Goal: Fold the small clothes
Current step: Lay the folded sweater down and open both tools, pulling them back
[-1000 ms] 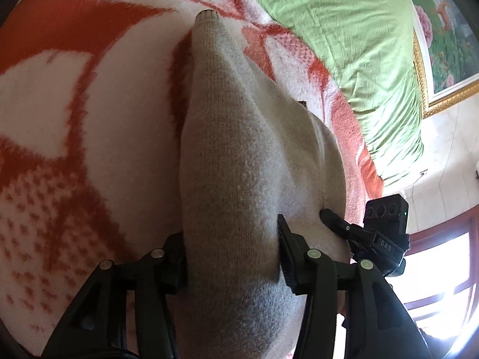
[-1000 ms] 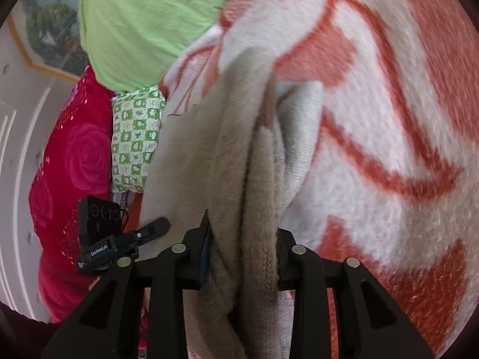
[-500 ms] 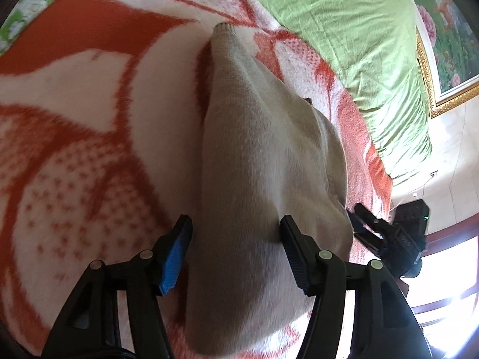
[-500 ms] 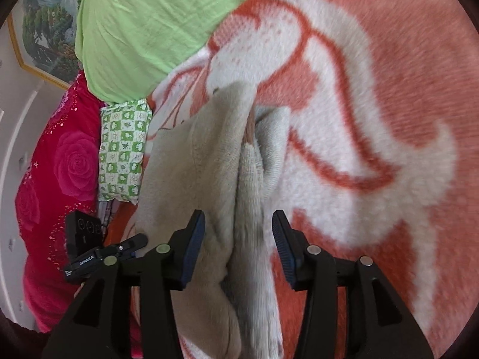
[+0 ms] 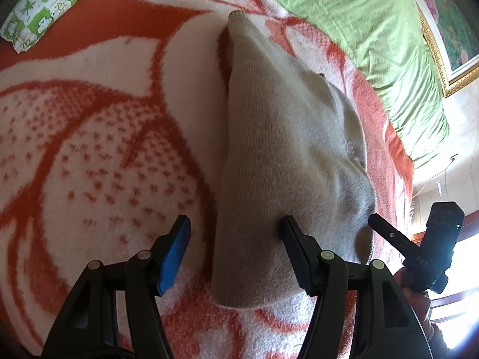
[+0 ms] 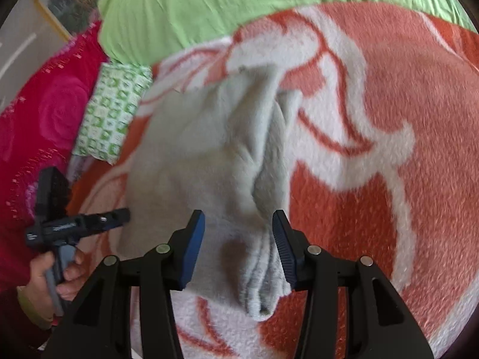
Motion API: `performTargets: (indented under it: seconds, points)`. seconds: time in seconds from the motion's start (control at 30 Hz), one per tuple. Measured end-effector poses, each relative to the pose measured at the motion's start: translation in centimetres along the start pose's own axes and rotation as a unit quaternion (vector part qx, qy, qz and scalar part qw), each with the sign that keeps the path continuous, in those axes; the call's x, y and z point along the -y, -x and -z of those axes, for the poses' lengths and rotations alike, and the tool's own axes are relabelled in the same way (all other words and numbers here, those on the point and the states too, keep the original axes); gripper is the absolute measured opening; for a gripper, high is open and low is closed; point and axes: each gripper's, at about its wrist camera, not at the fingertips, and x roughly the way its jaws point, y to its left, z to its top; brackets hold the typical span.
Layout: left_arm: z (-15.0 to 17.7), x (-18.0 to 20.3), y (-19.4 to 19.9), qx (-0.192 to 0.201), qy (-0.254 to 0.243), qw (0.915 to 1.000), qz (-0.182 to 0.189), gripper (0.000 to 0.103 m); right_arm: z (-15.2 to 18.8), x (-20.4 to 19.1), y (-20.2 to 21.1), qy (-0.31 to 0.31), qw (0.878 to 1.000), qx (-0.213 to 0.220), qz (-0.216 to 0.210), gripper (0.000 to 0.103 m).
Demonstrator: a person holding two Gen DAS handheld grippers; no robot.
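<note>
Now both claws, left claw [image 5: 233,249] opening, gape over the sweater [image 5: 287,155]

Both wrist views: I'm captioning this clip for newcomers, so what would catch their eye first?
A beige knit garment lies folded on the orange-and-white blanket, just ahead of both gripper tips. A bright green sheet lies behind it. The left hand-held gripper is opening and the right hand-held gripper stands open, neither pressing the cloth.
</note>
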Motion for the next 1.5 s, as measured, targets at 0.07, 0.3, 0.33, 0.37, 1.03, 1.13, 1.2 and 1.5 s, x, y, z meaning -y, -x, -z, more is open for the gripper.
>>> performTargets:
  seconds: [0.07, 0.3, 0.33, 0.37, 1.03, 1.13, 1.2, 1.5]
  points:
    - [0.1, 0.1, -0.4, -0.005, -0.001, 1.0, -0.004, 0.064, 0.1, 0.5, -0.6, -0.009, 1.0, -0.007, -0.006, 0.048]
    - [-0.1, 1.6, -0.9, -0.017, -0.019, 0.9997, -0.004, 0.063, -0.3, 0.6, -0.6, -0.006, 0.999, -0.022, -0.028, 0.011]
    - [-0.2, 1.9, -0.9, -0.019, -0.023, 0.9996, -0.003, 0.062, -0.5, 0.4, -0.4, 0.001, 0.999, -0.02, -0.026, 0.01]
    - [-0.3, 2.2, -1.0, -0.022, -0.024, 0.9995, -0.004, 0.062, -0.7, 0.1, -0.1, 0.008, 1.0, -0.019, -0.023, 0.01]
    - [1.9, 0.7, -0.5, -0.031, -0.012, 0.9994, 0.0, 0.064, 0.0, 0.7, 1.0, 0.014, 0.998, 0.004, 0.057, 0.035]
    - [2.5, 0.7, 0.3, -0.027, -0.014, 0.9995, -0.003, 0.064, 0.6, -0.9, 3.2, 0.024, 0.999, 0.041, 0.02, 0.035]
    - [3.0, 0.6, 0.4, -0.03, -0.018, 0.9994, -0.007, 0.064, 1.2, -2.0, 2.9, 0.041, 0.999, 0.029, -0.003, 0.035]
    - [3.6, 0.3, -0.7, -0.033, -0.031, 0.9986, -0.026, 0.065, 2.8, 0.9, -1.6, -0.009, 1.0, -0.024, 0.014, 0.035]
